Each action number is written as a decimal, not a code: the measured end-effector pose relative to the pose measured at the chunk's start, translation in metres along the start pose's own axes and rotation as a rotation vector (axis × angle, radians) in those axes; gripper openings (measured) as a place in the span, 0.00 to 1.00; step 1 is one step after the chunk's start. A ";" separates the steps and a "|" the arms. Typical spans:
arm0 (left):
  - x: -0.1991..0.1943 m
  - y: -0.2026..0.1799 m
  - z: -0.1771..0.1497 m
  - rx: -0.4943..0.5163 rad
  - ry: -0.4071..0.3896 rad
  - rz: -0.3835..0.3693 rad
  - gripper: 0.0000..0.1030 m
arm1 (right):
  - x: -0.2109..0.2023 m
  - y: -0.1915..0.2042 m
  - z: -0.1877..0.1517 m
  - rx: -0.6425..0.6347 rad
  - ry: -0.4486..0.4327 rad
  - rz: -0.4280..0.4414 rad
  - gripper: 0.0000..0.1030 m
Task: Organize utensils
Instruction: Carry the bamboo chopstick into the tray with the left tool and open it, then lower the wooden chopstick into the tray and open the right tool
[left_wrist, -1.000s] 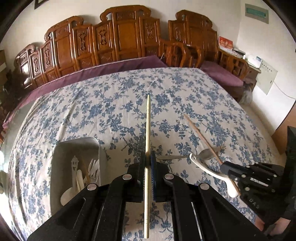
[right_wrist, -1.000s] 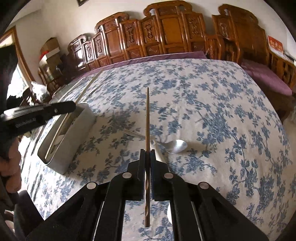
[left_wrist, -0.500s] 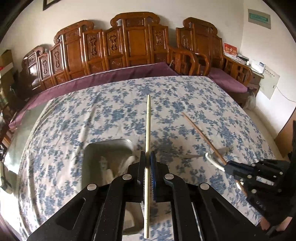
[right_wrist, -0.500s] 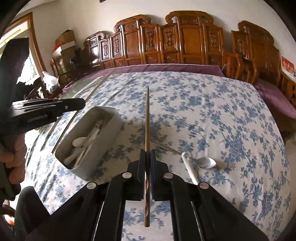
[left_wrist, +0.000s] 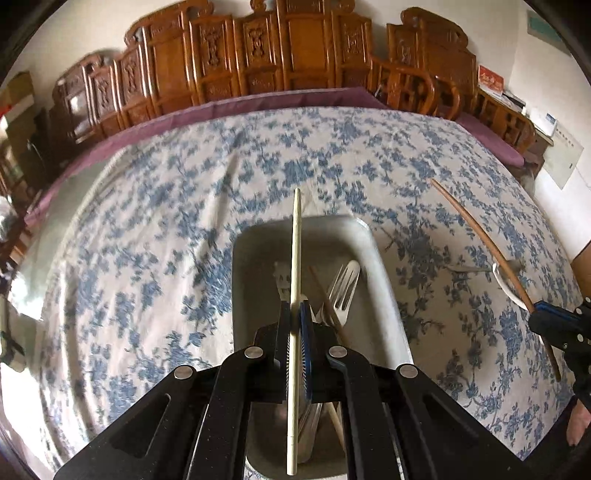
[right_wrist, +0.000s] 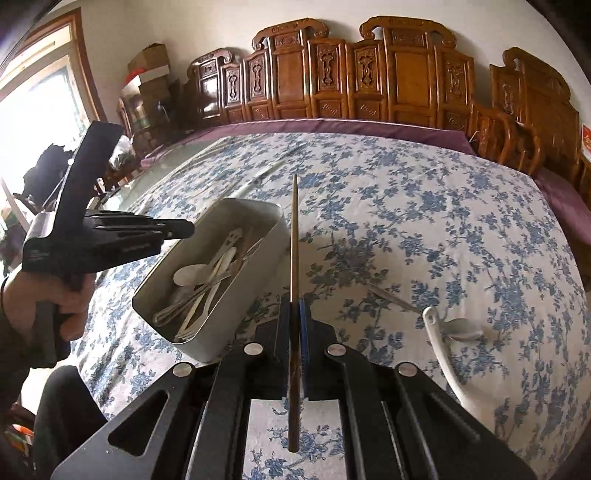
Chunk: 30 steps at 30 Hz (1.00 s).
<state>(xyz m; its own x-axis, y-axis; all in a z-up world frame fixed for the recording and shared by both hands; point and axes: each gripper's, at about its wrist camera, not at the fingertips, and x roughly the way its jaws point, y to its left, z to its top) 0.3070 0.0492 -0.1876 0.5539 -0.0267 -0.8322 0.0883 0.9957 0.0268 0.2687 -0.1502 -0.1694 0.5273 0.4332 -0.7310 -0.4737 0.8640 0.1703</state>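
Pale slim wooden chopstick: light, stiff, smooth, so prone to pivot; was clamped approx mid-length btwn shut left gripper jaws, tip at 12 o'clock, directly over grey rectangular metal utensil tin. Dark brown wooden chopstick was pinched likewise in right gripper, tin at its 10 o'clock. White ceramic spoon lay on floral cloth at 3 o'clock.

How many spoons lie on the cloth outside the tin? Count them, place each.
2. A white ceramic spoon and a metal spoon lie together right of the tin. More could be hidden from these views.
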 end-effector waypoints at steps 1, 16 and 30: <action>0.003 0.001 -0.001 0.003 0.006 0.001 0.04 | 0.002 0.001 0.000 0.000 0.004 0.001 0.06; 0.014 -0.001 -0.006 0.020 0.042 -0.035 0.05 | 0.019 0.019 0.004 -0.012 0.025 0.002 0.06; -0.058 0.041 -0.029 -0.015 -0.075 -0.017 0.45 | 0.039 0.065 0.016 -0.045 0.041 0.016 0.06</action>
<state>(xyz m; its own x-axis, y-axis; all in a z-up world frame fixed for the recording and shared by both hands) 0.2541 0.0940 -0.1547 0.6133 -0.0492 -0.7883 0.0857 0.9963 0.0045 0.2700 -0.0736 -0.1758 0.4905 0.4349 -0.7552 -0.5132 0.8445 0.1530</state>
